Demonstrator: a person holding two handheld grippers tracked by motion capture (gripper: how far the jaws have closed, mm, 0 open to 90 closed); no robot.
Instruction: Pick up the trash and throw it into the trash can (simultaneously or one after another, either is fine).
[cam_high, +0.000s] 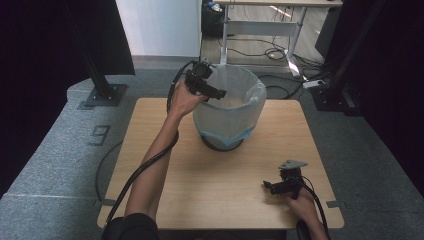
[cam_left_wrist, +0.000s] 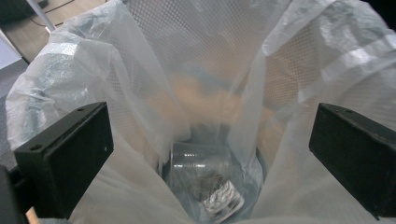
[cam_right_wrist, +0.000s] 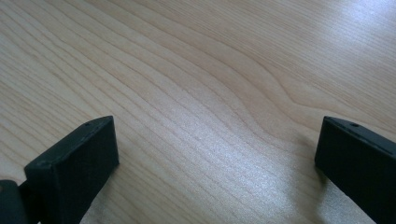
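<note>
A mesh waste bin (cam_high: 227, 107) lined with a clear plastic bag stands at the back middle of the wooden table (cam_high: 210, 180). My left gripper (cam_high: 215, 92) hangs over the bin's left rim, pointing down into it, jaws wide apart with nothing between them. Looking down the left gripper view, a crushed clear plastic bottle (cam_left_wrist: 205, 179) lies at the bottom of the bag (cam_left_wrist: 140, 70). My right gripper (cam_high: 272, 187) rests low over the table near the front right, open, with bare wood (cam_right_wrist: 201, 107) between its jaws.
Black frame posts on base plates stand at the back left (cam_high: 102, 92) and back right (cam_high: 332, 92) of the table. Grey carpet surrounds it. A desk frame with cables (cam_high: 265, 35) stands beyond the bin.
</note>
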